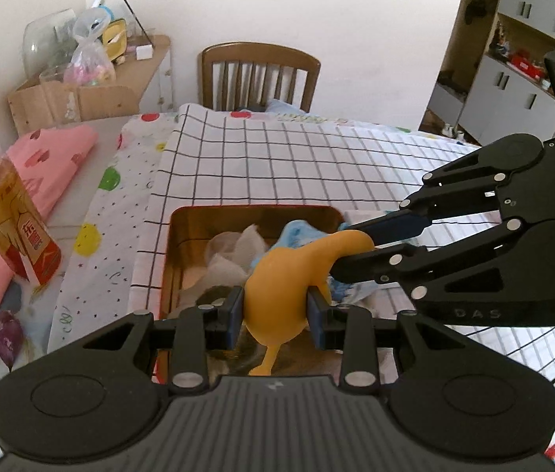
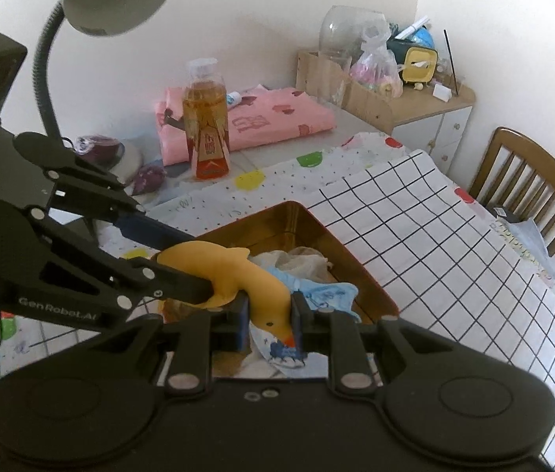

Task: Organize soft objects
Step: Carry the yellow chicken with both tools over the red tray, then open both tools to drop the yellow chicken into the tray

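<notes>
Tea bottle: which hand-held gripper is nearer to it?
Left. The left hand-held gripper holds the yellow duck toy's body on the side of the tin facing the tea bottle. The right hand-held gripper clamps the toy's head on the far side.

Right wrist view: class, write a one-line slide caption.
Both grippers clamp a yellow rubber duck above a golden tin of soft items.

Rubber duck (image 1: 277,287) above the tin (image 1: 167,275) on the checked cloth (image 1: 317,165), bottle (image 1: 10,216) left.
</notes>
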Tool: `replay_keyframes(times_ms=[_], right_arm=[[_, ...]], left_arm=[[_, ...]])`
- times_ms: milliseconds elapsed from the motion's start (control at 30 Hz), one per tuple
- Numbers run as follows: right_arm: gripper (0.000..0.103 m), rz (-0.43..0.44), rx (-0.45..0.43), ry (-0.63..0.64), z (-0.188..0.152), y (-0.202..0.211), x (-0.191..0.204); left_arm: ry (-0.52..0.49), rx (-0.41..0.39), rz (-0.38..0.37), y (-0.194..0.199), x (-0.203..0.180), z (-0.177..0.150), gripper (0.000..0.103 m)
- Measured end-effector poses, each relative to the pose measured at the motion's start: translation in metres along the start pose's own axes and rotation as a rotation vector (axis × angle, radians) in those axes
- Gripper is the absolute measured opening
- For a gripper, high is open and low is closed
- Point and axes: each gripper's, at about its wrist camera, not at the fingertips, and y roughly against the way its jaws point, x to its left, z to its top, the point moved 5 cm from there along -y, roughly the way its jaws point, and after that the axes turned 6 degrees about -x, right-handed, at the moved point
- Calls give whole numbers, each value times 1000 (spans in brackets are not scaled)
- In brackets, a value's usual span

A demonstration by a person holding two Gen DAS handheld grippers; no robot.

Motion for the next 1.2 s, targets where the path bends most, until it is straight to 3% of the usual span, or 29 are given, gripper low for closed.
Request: replay_keyframes(times_ms=[233,633,767,867,1033,1200], right_arm=[[22,-18,39,-8,-4,-32,-5],[28,4,119,-33,-23,-59,-20],[48,-13,122,-7,-24,-53,-24],[50,-24,107,0,-22,-45,-30],[55,-19,74,-84,-23,-26,-42],[62,-14,51,-144,-32,-9,-42]], left_arm=[[-22,29,24,-21,7,-8,34],[-46,89,-5,-48,7,-20,34],[-75,96,-9,-52,4,-21,34],[-74,104,-8,-55,4,-22,34],[-25,118,-7,-58,7,-23,45],[-14,112,-1,-52,3,-25,70]])
